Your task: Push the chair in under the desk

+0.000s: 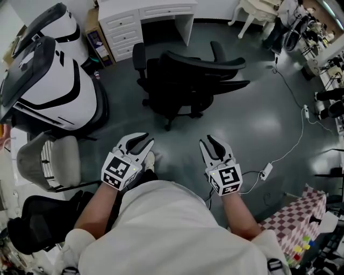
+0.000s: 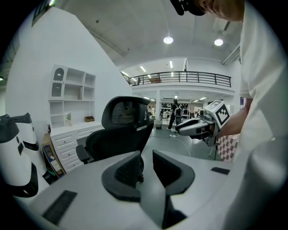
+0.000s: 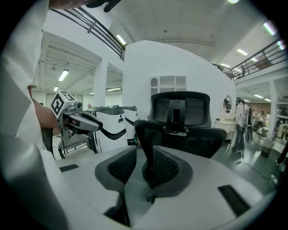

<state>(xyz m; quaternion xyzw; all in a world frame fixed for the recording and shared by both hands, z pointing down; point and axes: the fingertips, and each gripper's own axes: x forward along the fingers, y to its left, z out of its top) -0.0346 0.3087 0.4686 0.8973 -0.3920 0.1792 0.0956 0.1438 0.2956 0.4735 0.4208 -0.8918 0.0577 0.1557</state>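
Grey pads of the left claw (image 1: 142, 143) stand apart with nothing between them. The right claw (image 1: 213, 143) is the same, its gap narrower and empty. Both hang low in front of the person, side by side, and touch nothing.

Straight ahead of both, well apart from them across bare floor (image 1: 258, 107), stands the black chair (image 1: 183, 80). It sits between the claws and the white worktop (image 1: 145, 8), whose knee opening (image 1: 161, 29) lies just beyond it. The chair's mass sits a little right of that opening, so I judge the push should run forward and slightly left, along the line from the backrest to the opening. Neither claw is clearly nearer. The right one faces the backrest more squarely, and the left sees it at an angle.

From the head view come the opening, the drawers (image 1: 122, 32) on its left, and the armrests spread either side of the seat, but the backrest is flattened from above. In the right gripper view the backrest is upright with its headrest and centre spine, which offers a broad face to press, though the worktop is out of sight there. Only the left gripper view has both the chair's side and the drawers beyond it. White-and-black machines (image 1: 48, 80) crowd the left side of that path.
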